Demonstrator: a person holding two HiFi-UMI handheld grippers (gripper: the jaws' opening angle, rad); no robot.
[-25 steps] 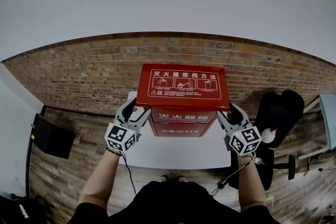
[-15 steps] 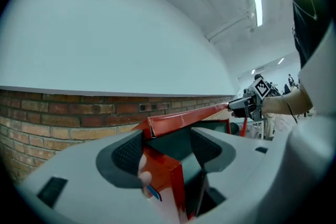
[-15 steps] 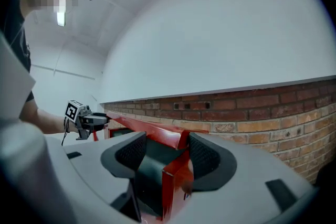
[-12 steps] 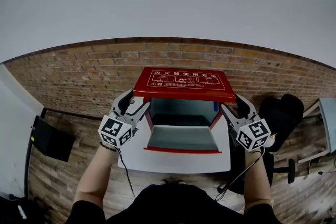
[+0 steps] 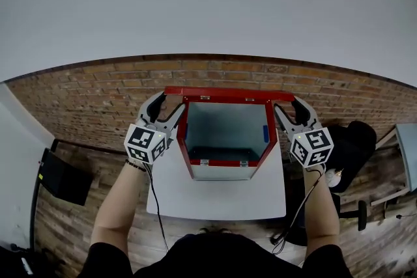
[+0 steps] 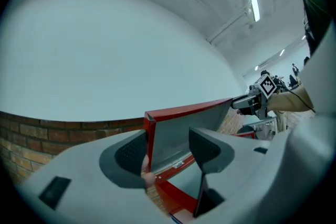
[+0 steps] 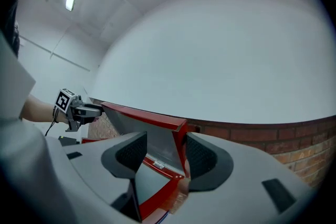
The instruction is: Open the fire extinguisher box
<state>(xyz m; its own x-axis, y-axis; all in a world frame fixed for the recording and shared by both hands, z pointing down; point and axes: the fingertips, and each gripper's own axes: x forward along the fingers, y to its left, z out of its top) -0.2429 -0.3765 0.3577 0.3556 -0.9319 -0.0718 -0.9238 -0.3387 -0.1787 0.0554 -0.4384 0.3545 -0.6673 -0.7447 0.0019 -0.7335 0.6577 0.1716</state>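
The red fire extinguisher box stands on a white table, and its grey inside is bare. Its lid stands upright against the wall, edge-on in the head view. My left gripper is at the lid's left end and my right gripper at its right end. In the left gripper view my gripper straddles the lid's side edge, which lies against the left pad with a wide gap to the other pad. The right gripper straddles the lid's opposite edge the same way.
A brick band runs along the wall right behind the box, with plain white wall above. A black chair stands to the right of the table. A black case lies on the wooden floor at the left.
The lid swung from flat on the box up to upright, baring the inside. Both grippers rose and moved toward the wall with the lid's ends.
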